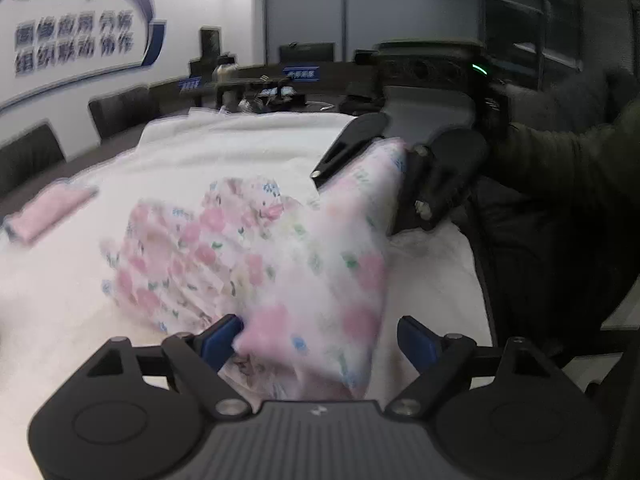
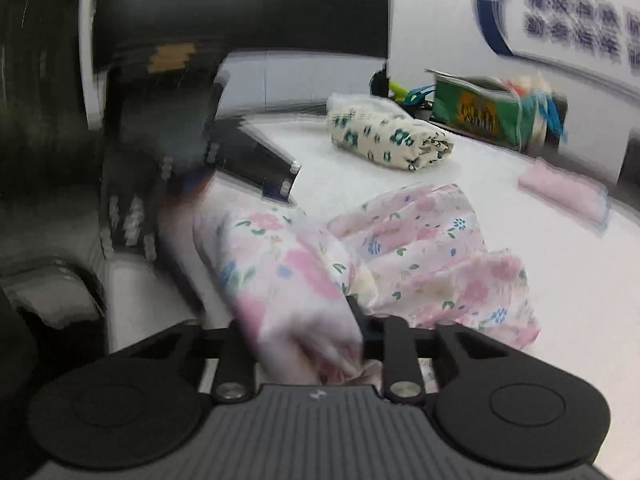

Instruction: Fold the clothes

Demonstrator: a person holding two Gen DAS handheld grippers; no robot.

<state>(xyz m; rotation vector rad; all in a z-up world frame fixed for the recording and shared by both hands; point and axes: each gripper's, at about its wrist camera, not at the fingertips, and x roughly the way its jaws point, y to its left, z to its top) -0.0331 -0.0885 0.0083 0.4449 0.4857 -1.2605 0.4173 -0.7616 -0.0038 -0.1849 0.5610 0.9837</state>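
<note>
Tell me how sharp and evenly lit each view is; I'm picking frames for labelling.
Left wrist view: pink floral cotton garment smeared by motion, wall lettering ghosted, right side dark, fisheye bending the white padded table. Right wrist view: heavier streaking on the left, folded cream green-flowered cloth fairly sharp, corners vignetted.

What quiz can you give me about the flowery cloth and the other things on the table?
1. True or false: the green-flowered bundle lies on top of the pink flowery cloth.
2. Pick one: the fingers of the left gripper are A) wide apart, B) pressed together.
3. Fill in: the small folded cloth lying off to the side is coloured ____.

Key: 1 false, they lie apart; 2 A; 3 pink.
</note>
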